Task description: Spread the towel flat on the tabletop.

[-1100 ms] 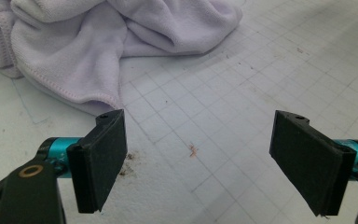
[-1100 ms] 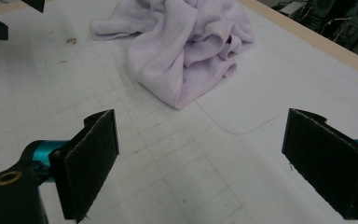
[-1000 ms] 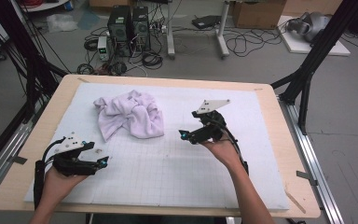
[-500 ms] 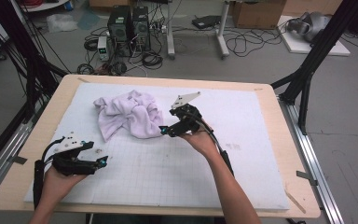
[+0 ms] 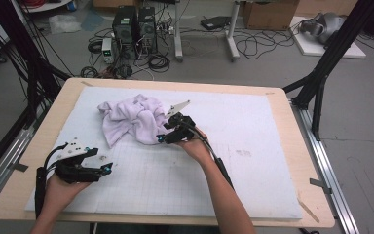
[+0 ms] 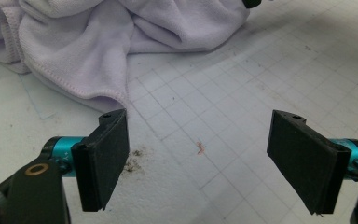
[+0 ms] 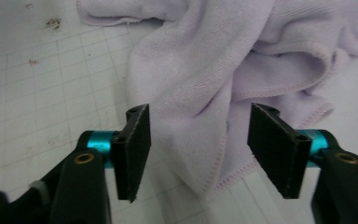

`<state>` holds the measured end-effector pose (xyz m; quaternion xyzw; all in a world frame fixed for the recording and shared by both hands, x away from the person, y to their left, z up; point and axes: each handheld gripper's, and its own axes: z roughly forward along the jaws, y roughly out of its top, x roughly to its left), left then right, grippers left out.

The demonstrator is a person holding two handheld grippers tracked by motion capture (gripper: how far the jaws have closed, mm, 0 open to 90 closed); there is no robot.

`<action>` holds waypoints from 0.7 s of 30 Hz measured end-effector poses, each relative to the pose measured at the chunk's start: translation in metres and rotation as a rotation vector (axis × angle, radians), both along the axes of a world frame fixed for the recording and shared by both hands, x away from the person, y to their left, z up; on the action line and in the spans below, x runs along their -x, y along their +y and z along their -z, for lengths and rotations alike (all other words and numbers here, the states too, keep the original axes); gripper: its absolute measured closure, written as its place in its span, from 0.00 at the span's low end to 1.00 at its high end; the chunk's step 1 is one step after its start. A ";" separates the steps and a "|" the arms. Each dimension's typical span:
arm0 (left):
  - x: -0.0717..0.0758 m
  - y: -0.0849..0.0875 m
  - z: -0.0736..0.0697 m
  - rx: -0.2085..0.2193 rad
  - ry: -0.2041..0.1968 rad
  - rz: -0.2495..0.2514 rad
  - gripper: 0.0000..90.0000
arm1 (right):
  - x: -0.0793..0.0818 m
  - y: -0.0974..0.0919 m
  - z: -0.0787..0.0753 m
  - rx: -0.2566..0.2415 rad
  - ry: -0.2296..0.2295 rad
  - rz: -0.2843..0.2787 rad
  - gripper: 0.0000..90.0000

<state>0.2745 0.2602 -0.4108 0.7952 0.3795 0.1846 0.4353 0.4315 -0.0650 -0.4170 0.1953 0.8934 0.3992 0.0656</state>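
A crumpled lilac towel lies at the back left of the white grid mat. My right gripper is at the towel's near right edge. Its jaws have just been closing. In the right gripper view a hemmed fold of the towel hangs between the two pads, with a gap still showing on both sides of my right gripper. My left gripper rests low at the mat's front left, open with nothing between its jaws. The left gripper view has my left gripper facing the towel a little ahead.
The mat covers a wooden table. Small dark and reddish specks mark the mat near the left gripper. Black frame legs stand at the table's right, and computers and cables sit on the floor beyond.
The right hand has moved left and down from the mat's middle to the towel's edge, and its jaws stand narrower. The left hand has stayed put.
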 end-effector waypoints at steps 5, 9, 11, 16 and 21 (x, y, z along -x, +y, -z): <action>-0.001 0.001 0.000 -0.002 0.000 -0.001 0.27 | -0.004 0.007 0.012 0.021 0.024 -0.028 0.68; -0.001 0.002 0.001 -0.008 0.002 -0.002 0.29 | -0.005 0.006 0.016 0.006 0.062 -0.037 0.92; -0.001 0.002 0.001 -0.007 0.003 -0.003 0.29 | -0.004 0.005 0.014 -0.008 0.070 -0.046 0.95; -0.001 0.001 0.001 -0.006 0.003 -0.006 0.30 | 0.003 -0.001 -0.001 -0.031 0.046 -0.063 0.95; -0.001 0.001 0.000 -0.008 0.000 -0.003 0.31 | 0.016 -0.014 -0.015 -0.057 0.019 -0.074 0.95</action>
